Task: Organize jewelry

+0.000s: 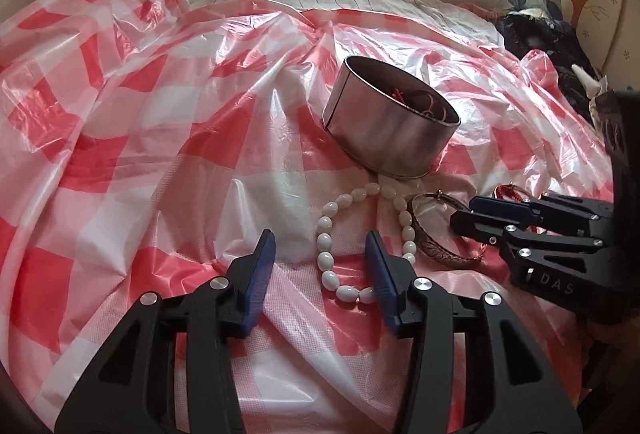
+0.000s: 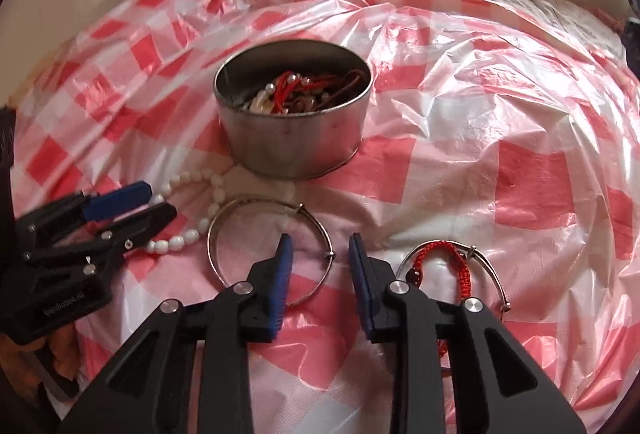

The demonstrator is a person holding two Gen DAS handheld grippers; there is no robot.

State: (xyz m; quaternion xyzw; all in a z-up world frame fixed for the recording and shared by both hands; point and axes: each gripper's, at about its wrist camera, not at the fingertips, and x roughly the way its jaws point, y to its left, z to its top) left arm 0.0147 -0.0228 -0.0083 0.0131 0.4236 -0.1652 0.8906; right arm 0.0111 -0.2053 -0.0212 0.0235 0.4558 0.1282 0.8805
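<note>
Our right gripper point(image 2: 318, 250) gapes empty over the silver bangle point(image 2: 272, 242); our left gripper point(image 1: 322, 246), also wide, straddles white beads point(image 1: 326, 258) near the tin point(image 1: 388, 130)

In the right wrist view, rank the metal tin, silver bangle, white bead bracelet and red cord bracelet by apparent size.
1. Metal tin, largest.
2. Silver bangle, though it lies nearer the camera, so its lead over the rest is unsure.
3. White bead bracelet and red cord bracelet: unranked, both partly hidden by the grippers.
</note>
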